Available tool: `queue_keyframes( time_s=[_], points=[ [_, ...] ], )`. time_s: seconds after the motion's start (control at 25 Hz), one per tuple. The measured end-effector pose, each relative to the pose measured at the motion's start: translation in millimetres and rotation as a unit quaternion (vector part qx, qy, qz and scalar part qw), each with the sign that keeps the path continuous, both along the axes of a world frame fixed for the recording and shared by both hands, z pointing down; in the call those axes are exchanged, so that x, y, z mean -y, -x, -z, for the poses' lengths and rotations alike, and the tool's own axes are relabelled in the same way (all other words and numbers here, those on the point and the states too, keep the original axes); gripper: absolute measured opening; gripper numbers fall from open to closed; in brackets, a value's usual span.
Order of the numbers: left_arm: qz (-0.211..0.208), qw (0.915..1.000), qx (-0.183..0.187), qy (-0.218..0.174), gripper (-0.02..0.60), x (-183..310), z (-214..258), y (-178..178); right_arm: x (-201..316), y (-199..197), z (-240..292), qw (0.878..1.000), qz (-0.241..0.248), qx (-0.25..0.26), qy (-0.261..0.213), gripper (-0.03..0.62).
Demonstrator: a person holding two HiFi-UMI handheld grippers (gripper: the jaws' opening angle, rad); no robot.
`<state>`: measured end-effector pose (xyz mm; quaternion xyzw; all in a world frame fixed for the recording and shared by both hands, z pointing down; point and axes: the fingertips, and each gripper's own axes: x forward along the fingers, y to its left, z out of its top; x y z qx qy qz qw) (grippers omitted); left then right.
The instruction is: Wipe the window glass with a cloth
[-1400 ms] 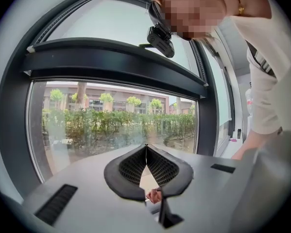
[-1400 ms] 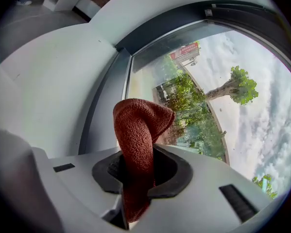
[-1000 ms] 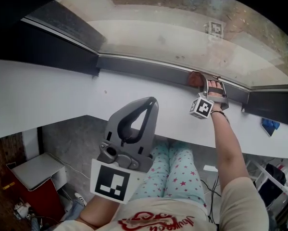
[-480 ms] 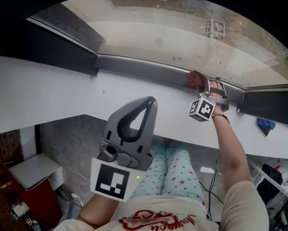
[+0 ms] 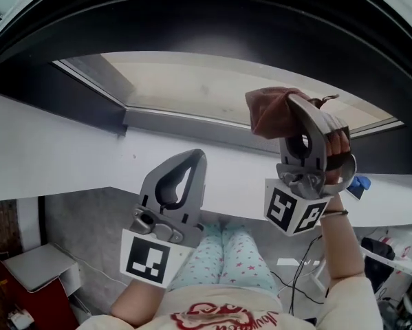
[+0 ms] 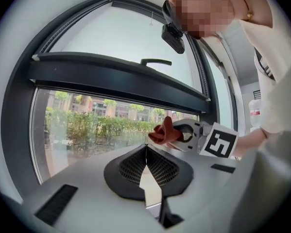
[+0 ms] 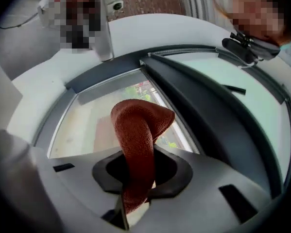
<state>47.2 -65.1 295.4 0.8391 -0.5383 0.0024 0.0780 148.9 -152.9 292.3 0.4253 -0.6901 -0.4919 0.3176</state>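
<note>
The right tool [image 5: 293, 108] pinches the red-brown cloth [image 5: 269, 113] up by the right side of the window glass [image 5: 206, 88]; the left tool [image 5: 194, 158] is pressed together, holding nothing; next, I think, the cloth must press on the glass and rub.

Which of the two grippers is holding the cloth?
The right gripper: its jaws are clamped on the reddish-brown cloth. The left gripper has its jaws together with nothing between them.
</note>
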Motion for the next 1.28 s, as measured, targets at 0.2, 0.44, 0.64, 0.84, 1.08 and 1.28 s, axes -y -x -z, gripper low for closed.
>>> queue_keyframes(
  time_s=[0.2,0.44,0.64,0.84,1.08,1.28],
  points=[
    [-0.014,0.9998,-0.001,-0.016,0.021,-8,15,-8,3,6,64,0.996,-0.011,0.024,-0.085,0.091],
    [-0.005,0.999,0.002,-0.044,0.021,-17,40,-5,-3,27,80,0.996,0.01,0.016,-0.09,0.089],
    [0.003,0.9984,0.005,-0.056,0.021,-33,63,-2,-2,20,76,0.997,-0.015,0.012,-0.075,0.089],
    [0.02,0.9986,-0.003,-0.05,0.021,-30,49,20,27,22,38,0.996,-0.042,0.019,-0.071,0.089],
    [0.024,0.9992,-0.004,-0.032,0.021,-33,34,34,30,37,32,0.994,-0.034,0.025,-0.102,0.089],
    [0.024,0.9992,-0.001,-0.031,0.021,-33,31,31,39,38,39,0.99,-0.04,0.042,-0.13,0.089]
  ],
)
